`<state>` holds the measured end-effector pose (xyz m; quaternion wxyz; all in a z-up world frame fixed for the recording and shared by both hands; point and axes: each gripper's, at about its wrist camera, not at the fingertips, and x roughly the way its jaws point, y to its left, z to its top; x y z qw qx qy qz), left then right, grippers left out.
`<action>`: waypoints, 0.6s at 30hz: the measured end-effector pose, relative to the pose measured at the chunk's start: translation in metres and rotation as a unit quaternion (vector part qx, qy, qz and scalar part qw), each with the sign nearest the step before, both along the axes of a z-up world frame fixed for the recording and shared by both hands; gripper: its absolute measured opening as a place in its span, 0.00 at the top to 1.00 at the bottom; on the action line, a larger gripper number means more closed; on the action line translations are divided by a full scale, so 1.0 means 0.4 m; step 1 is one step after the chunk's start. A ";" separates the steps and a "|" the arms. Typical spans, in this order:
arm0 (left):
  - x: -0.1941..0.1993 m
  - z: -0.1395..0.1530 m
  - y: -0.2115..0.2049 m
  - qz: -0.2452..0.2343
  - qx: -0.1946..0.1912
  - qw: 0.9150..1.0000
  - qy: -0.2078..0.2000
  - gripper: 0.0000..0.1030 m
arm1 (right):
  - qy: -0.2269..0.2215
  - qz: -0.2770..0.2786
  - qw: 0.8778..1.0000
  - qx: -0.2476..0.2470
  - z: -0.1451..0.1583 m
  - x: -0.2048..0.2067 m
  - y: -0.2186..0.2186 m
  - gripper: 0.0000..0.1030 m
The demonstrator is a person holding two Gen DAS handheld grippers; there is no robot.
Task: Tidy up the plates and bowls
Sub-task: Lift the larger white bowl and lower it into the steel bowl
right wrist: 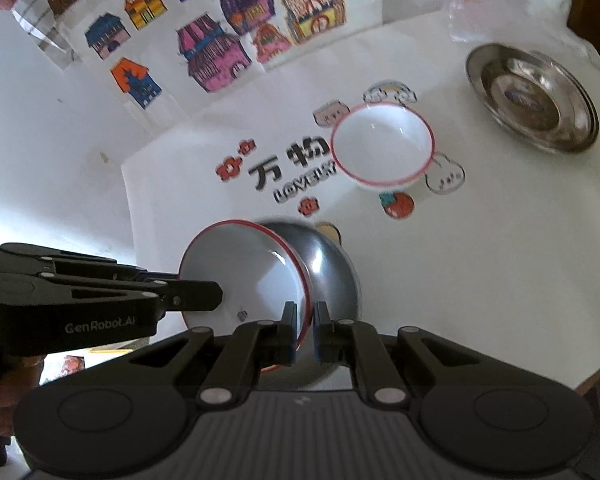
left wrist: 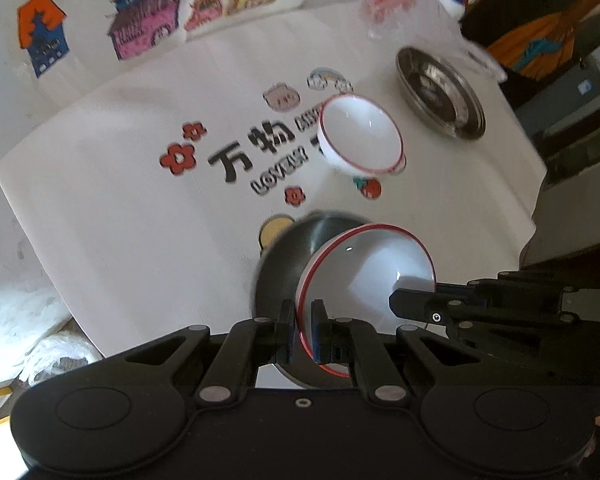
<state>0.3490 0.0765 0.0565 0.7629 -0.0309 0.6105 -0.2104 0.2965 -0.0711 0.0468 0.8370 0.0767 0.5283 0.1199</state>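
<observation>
Bowl [left wrist: 364,280] and steel plate [left wrist: 288,256] hang clamped in both my grippers [left wrist: 303,330] [right wrist: 304,330]; next, part them to stack.

both wrist cameras look down along their fingers [left wrist: 286,332] at the surface [left wrist: 140,240] from close above, from opposite sides, sharing the tilted red-rimmed bowl [left wrist: 364,272] and far steel plate [right wrist: 532,100].

Left gripper [left wrist: 303,330] and right gripper [right wrist: 305,330] side by side, jaws nearly closed, each clamping a rim
</observation>
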 end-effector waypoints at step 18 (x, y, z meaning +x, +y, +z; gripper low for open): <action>-0.006 -0.062 -0.009 0.009 0.024 0.999 0.038 0.92 | 0.033 0.008 0.999 -0.016 -0.058 0.002 0.010 0.92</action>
